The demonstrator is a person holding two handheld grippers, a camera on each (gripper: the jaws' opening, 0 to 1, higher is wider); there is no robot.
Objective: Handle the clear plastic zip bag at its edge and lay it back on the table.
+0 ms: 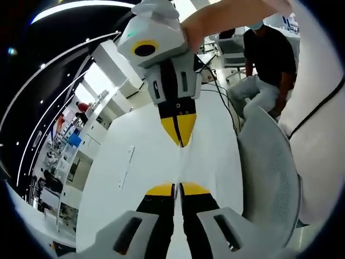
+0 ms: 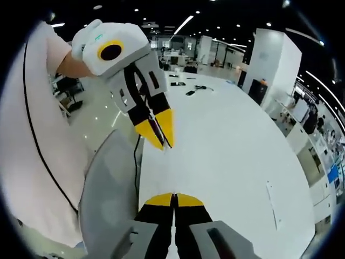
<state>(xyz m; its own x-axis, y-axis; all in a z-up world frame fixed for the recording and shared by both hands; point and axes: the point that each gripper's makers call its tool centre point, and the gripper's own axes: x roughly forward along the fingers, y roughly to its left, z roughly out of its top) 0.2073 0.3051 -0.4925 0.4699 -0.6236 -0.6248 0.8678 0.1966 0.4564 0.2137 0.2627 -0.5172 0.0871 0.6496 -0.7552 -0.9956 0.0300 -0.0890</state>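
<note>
Left gripper view: jaws of the left gripper [image 1: 177, 188] pressed together on the near edge of the clear zip bag [image 1: 181, 162], stretched taut above the white table [image 1: 140, 156] toward the right gripper [image 1: 179, 141], likewise clamped on the far edge, probably to keep the film flat for laying down. Right gripper view: same 2-point hold, right gripper [image 2: 173, 197] pinched closed, left gripper [image 2: 160, 141] opposite, bag film too clear to trace above the table [image 2: 226, 145].

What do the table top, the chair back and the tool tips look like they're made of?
Table top: probably smooth white laminate or painted board; it shows a soft sheen and no grain. Chair back: grey woven mesh, judging by its fine, even texture. Left tool and right tool tips: yellow and matte, likely rubber or plastic pads; the look doesn't settle which.
</note>
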